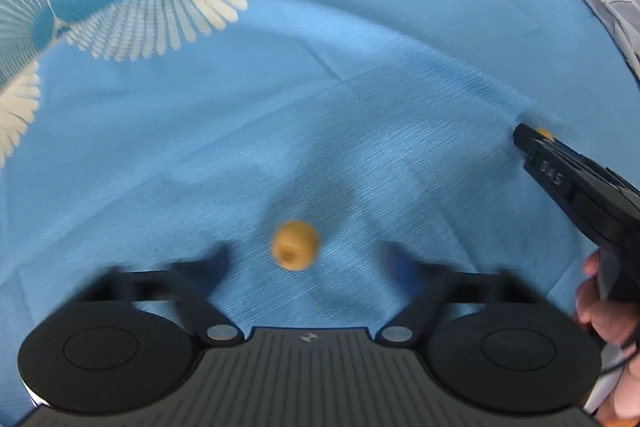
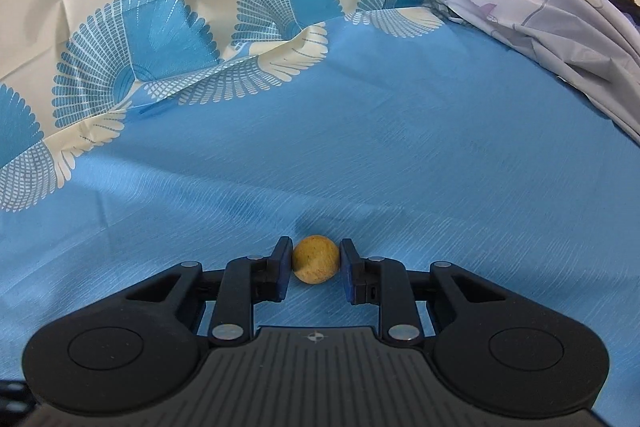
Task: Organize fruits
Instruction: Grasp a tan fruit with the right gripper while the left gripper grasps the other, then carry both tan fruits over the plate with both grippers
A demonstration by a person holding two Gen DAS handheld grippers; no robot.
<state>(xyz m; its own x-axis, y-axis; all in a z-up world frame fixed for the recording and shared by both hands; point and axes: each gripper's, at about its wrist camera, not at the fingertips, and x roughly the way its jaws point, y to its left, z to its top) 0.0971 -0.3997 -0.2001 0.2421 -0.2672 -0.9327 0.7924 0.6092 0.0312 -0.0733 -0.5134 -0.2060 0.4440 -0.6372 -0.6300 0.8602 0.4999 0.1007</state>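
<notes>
Two small round yellow-brown fruits lie on the blue bedsheet [image 2: 400,131], one in front of each hand-held tool, and what matters most is how each sits against the fingers reaching for it.

The right gripper [image 2: 316,263] has its fruit [image 2: 316,259] squarely between its blue-padded fingers [image 2: 282,267]. The pads stand close on either side, touching or very nearly touching the skin, so the fingers are closed almost to the fruit's width; whether they are already pressing I cannot tell. The fruit looks to be sitting on the sheet, though I can't see under it. Being round, it has no long axis to line up with. From the left wrist view, the same gripper [image 1: 528,137] shows at the right edge with only a sliver of yellow [image 1: 545,133] peeping past its tip.

The left gripper [image 1: 308,259] is blurred, its fingers [image 1: 218,259] spread wide with nothing between the pads. The second fruit [image 1: 296,245] lies on the sheet just ahead of the fingertips, roughly centred on the gap and a touch left of middle. My guess is a short forward push would bring it between the pads before closing.

Patterned fabric [image 2: 160,47] with fan shapes bunches up behind, well apart from both fruits. No bowl or tray for sorting is in sight.
</notes>
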